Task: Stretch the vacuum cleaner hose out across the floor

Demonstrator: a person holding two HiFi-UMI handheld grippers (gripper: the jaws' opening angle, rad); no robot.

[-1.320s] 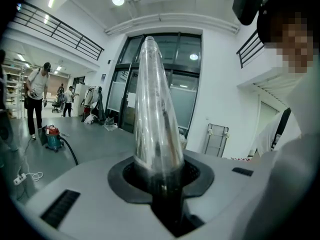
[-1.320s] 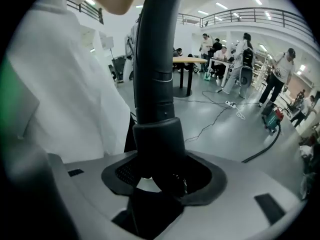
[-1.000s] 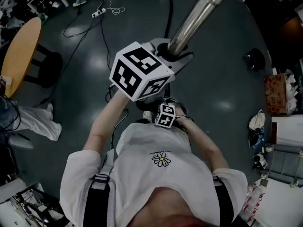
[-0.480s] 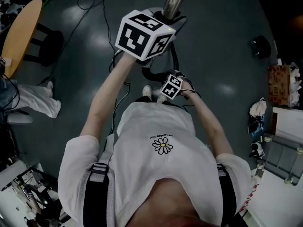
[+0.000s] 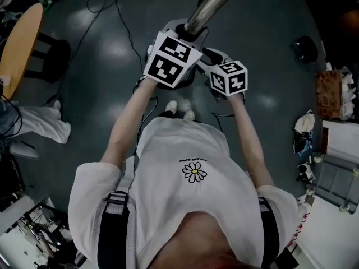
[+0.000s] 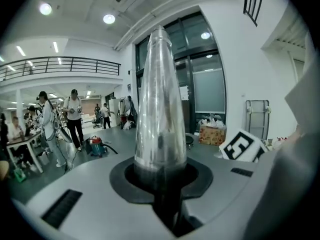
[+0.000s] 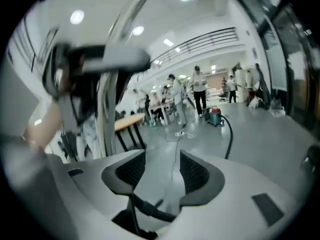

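My left gripper (image 5: 188, 31) is shut on the vacuum cleaner's shiny metal tube (image 5: 208, 5), which juts up and away from me. In the left gripper view the tube (image 6: 159, 109) fills the gap between the jaws of the left gripper (image 6: 161, 173), which have just been closing on it. My right gripper (image 5: 212, 54) hangs close beside the left one, open and holding nothing. Its view shows only floor between the pads of the right gripper (image 7: 162, 166). The vacuum cleaner (image 7: 216, 115) stands far off, its black hose (image 7: 229, 134) curving over the floor.
A round wooden table (image 5: 19, 43) and a dark stool (image 5: 53, 58) stand at left, with a person's legs (image 5: 33, 125) nearby. A thin cable (image 5: 120, 21) crosses the floor. A cardboard box (image 5: 328, 94) and clutter line the right side. Several people stand in the background.
The right gripper rose from low by my body up beside the left gripper and rolled. The left gripper sank a little with the tube still in it.
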